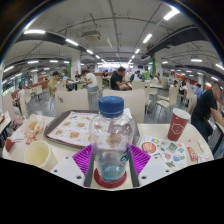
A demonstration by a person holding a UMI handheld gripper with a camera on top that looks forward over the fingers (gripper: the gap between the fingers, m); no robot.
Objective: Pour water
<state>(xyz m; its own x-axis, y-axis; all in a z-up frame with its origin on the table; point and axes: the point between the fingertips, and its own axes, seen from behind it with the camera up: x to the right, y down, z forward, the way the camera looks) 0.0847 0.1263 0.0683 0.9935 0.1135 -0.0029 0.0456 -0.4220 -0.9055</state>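
One clear plastic water bottle (pixel 111 138) with a blue cap (pixel 111 106) stands upright between the two fingers of the gripper (pixel 111 163). Both purple pads (pixel 83 158) flank the bottle's lower body, one on each side, and appear to lie against its wall; whether both actually press on it cannot be told from this view. The bottle's base sits over a round red coaster-like disc (pixel 110 181) between the fingertips. A label band wraps the bottle's middle, and liquid is visible in the lower part.

Left of the fingers, near the gripper, a pale yellow cup (pixel 38 153) rests on the white table (pixel 160 135). Beyond that cup lies a transparent bag holding light-coloured items (pixel 33 128), and a dark object sits at the table's far left edge. Ahead of the left finger, behind the bottle, a grey tray (pixel 72 129) carries a printed paper liner.

Right of the fingers, a printed sheet with coloured graphics (pixel 165 152) lies flat on the table. Beyond it, ahead and to the right, a red paper cup (pixel 178 124) stands upright.

Well beyond the table, a dining hall extends with further tables and chairs, several seated persons (pixel 118 78), and rows of ceiling lamps (pixel 148 38). A person's dark sleeve (pixel 204 108) enters at the far right, near the red paper cup.
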